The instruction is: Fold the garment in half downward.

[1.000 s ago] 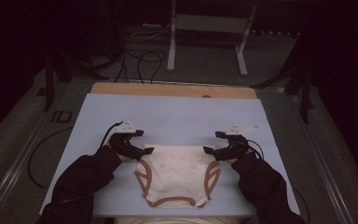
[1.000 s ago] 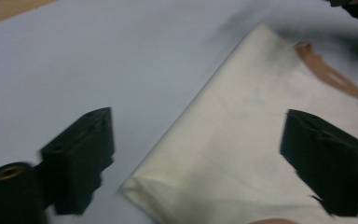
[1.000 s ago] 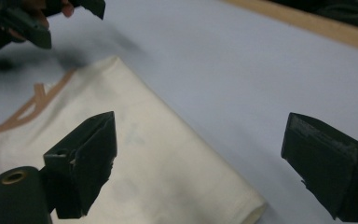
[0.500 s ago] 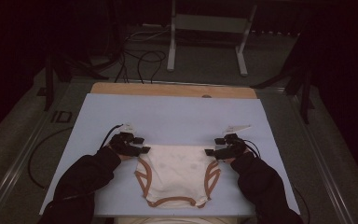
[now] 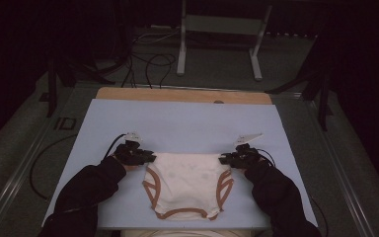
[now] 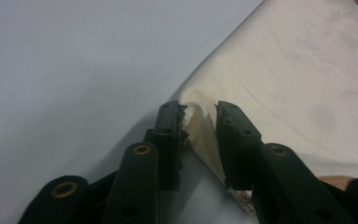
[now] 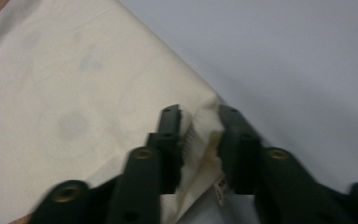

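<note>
A cream garment [image 5: 187,182] with brown trim lies flat on the pale blue table top [image 5: 177,123], near its front edge. My left gripper [image 5: 150,158] is at the garment's top left corner. In the left gripper view the jaws [image 6: 200,112] pinch a bunched fold of the cream cloth [image 6: 307,70]. My right gripper [image 5: 223,159] is at the top right corner. In the right gripper view its jaws [image 7: 200,114] hold a crumpled corner of the cloth [image 7: 74,93], with a small label showing below. Dark sleeves cover both forearms.
A wooden strip [image 5: 182,95] runs along the table's far edge. Beyond it stand a metal frame [image 5: 222,29] and loose cables [image 5: 148,64] on the floor. The far half of the blue surface is bare.
Both grippers have shifted slightly toward the garment's top corners. The garment's top edge now lies a little farther up the table and straighter.
</note>
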Demonstrator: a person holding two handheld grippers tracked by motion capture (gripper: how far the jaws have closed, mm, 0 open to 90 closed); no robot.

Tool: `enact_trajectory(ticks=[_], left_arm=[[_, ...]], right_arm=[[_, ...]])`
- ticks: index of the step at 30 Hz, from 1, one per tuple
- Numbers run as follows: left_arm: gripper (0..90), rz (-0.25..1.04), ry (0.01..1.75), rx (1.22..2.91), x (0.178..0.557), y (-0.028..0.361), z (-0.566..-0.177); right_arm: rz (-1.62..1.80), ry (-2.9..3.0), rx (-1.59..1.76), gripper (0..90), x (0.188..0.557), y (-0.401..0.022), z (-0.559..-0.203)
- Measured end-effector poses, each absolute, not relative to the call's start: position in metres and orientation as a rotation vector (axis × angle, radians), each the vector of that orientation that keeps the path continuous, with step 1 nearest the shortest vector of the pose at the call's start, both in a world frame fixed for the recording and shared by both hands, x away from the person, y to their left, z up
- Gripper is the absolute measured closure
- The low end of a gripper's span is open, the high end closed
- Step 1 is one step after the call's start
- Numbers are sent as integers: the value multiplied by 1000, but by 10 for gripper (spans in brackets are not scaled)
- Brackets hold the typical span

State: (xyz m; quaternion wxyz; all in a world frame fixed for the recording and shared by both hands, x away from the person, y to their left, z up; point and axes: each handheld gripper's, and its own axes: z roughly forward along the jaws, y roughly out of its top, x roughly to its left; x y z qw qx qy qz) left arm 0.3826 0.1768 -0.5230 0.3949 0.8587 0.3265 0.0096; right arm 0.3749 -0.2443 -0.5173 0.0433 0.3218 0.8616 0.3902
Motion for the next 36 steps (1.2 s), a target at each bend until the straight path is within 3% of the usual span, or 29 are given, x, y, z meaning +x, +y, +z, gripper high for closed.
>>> enact_trajectory(ticks=[3,9,36], left_arm=[[799,24,837,2171,383,177,-522],[865,52,858,2152,381,181,-516],[881,243,862,2115,394,198,-493]], right_arm=[[1172,2640,967,864,374,-243,-514],[1166,2608,950,880,375,-243,-509],[1216,2536,966,884,397,-235,-496]])
